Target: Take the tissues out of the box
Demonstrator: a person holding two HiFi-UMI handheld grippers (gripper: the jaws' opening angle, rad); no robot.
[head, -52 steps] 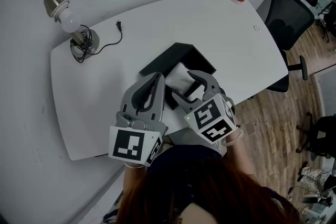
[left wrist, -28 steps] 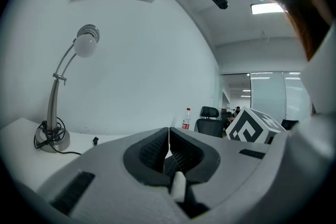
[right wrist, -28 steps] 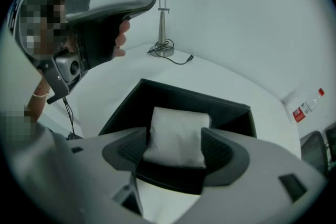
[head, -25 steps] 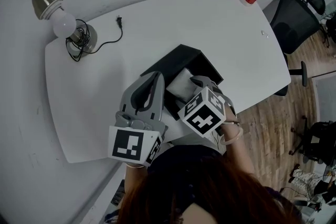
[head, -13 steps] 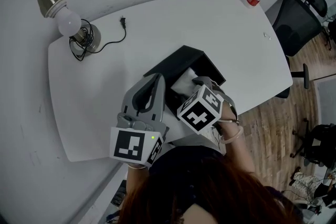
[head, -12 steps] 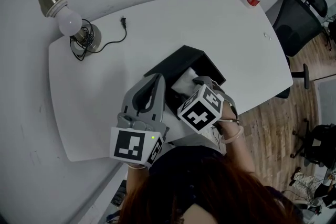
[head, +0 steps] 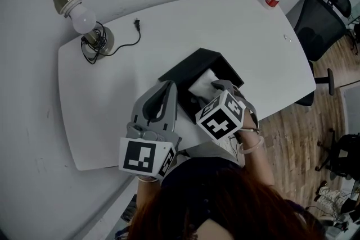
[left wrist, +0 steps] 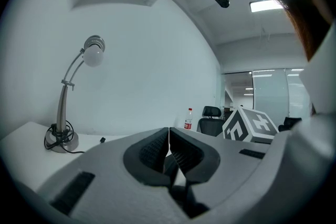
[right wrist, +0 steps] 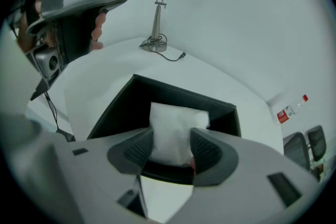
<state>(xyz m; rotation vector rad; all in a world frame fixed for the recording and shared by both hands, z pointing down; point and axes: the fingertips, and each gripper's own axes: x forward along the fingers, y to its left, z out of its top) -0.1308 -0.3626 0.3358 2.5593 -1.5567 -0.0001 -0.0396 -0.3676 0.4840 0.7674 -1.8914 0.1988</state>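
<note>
From the head view, the black box (head: 188,64) sits open on the white table (head: 225,25), toward its near edge. The white tissues (head: 203,81) stand up in it at the near right. My right gripper (head: 211,93) tips steeply down into the box over that wad. My left gripper (head: 169,87) lies level along the box's near left side. I cannot tell whether it touches the wall.

In the left gripper view, the jaws are pressed together with nothing between them. They point across the table past the lamp (left wrist: 65,102) at the far left. This hand is idle and at best bracing.

In the right gripper view, the tissues (right wrist: 176,128) fill the gap between my jaws. The jaws have just been closing, and the pads now meet both flanks of the wad, which is still seated inside the box (right wrist: 184,94).

I judge this to be the grasp step, with the lift not yet begun. Next I need a firm enough pinch that the soft paper does not slip. Then I should pull straight up, clear of the rim, keeping the box from rising with it.
</note>
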